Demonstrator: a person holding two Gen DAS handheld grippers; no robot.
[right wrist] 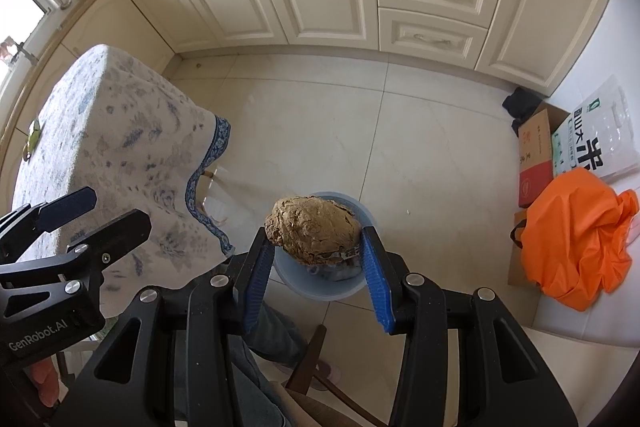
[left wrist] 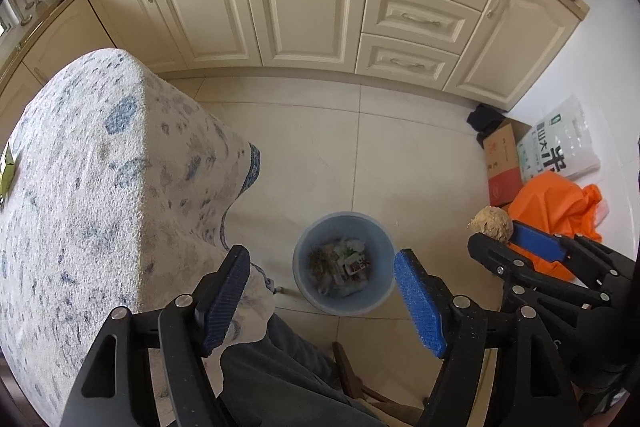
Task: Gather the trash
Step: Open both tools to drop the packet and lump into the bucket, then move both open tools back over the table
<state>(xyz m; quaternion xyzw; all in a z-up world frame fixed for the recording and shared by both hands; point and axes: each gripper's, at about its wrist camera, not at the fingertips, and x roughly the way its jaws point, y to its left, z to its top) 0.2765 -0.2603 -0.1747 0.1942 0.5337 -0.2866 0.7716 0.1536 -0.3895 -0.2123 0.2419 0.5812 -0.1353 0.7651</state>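
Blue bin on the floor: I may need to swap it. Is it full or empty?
Partly full: the blue bin holds wrappers and scraps, well below its rim.

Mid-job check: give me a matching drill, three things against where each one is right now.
Things:
1. crumpled brown paper ball
2. round blue plastic trash bin
3. orange plastic bag

Places:
A. on the floor beside cardboard boxes
B. between the right gripper pads
C. on the floor beneath the open left gripper

Pairs: 1-B, 2-C, 3-A

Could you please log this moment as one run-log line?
left hand-held gripper: open, empty | right hand-held gripper: holding brown paper wad | over blue bin
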